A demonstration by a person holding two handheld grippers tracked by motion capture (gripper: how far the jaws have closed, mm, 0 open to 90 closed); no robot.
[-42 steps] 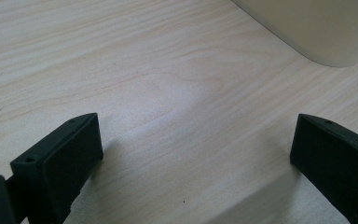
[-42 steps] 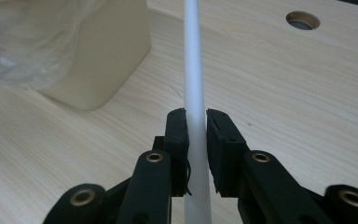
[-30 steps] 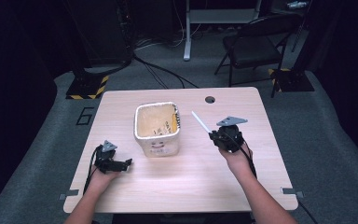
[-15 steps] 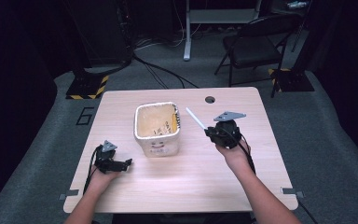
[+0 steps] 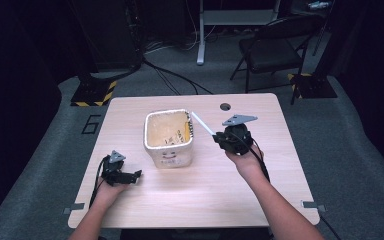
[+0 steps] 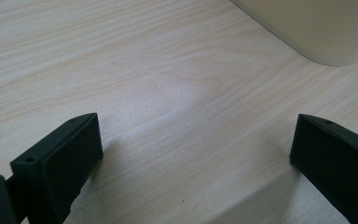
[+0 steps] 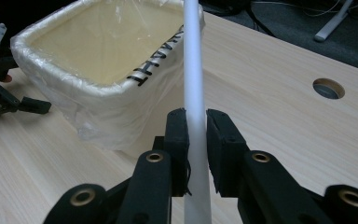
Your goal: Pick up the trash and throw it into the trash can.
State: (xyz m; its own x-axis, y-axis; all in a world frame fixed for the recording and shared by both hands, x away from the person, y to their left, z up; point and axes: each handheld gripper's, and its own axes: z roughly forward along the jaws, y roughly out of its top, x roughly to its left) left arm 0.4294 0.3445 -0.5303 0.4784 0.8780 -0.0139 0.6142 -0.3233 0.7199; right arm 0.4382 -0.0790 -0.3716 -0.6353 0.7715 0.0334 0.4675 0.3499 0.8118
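desk (image 5: 240, 200): we see light wood grain, round cable hole (image 5: 225, 106) near the far edge
room: dark, grey floor, folding chair (image 5: 270, 50) behind the desk
bin (image 5: 169, 137): cream, plastic-lined, mid-desk
right gripper (image 5: 219, 138): fingers clamp a white stick (image 5: 202, 123), tip over the bin's rim
left gripper (image 5: 136, 175): fingers wide, holding nothing, low on the desk near the bin

The left tool (image 6: 196, 154) hangs wide open over the table (image 6: 135, 70), near the bin (image 6: 326, 28).
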